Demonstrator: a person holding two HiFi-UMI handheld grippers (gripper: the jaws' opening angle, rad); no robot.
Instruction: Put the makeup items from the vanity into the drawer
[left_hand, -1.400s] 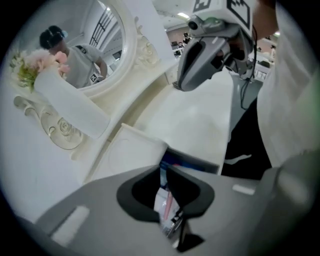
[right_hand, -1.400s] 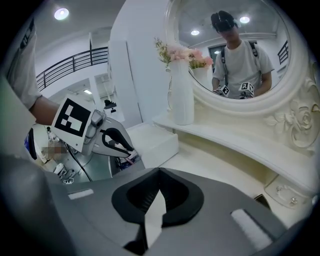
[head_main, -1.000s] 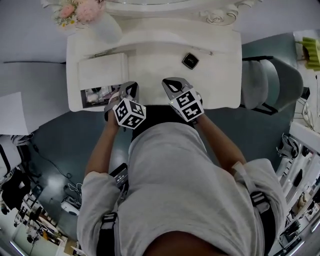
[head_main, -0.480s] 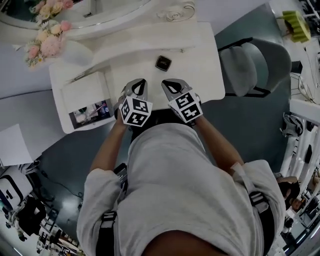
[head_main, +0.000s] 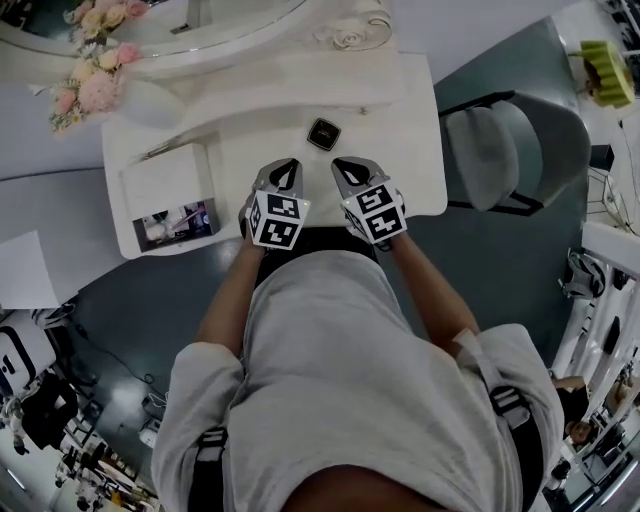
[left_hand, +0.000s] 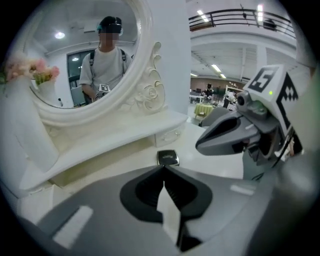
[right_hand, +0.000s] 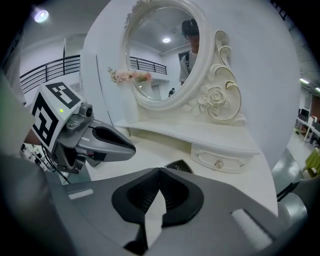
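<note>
A small black square compact (head_main: 323, 133) lies on the white vanity top (head_main: 400, 150), just beyond both grippers. It shows past the jaw tips in the left gripper view (left_hand: 168, 158) and in the right gripper view (right_hand: 180, 166). My left gripper (head_main: 284, 164) and right gripper (head_main: 349, 164) hover side by side near the vanity's front edge, both shut with nothing between the jaws. The open drawer (head_main: 168, 225) at the front left holds several makeup items.
An oval mirror (left_hand: 85, 60) with a carved frame stands at the back of the vanity. A vase of pink flowers (head_main: 95, 90) sits at the back left. A small drawer with a knob (right_hand: 218, 163) is under the raised shelf. A grey chair (head_main: 515, 150) stands to the right.
My left gripper has come away from the open drawer to the middle, beside the right gripper. Both grippers now point at the compact. The head view has shifted.
</note>
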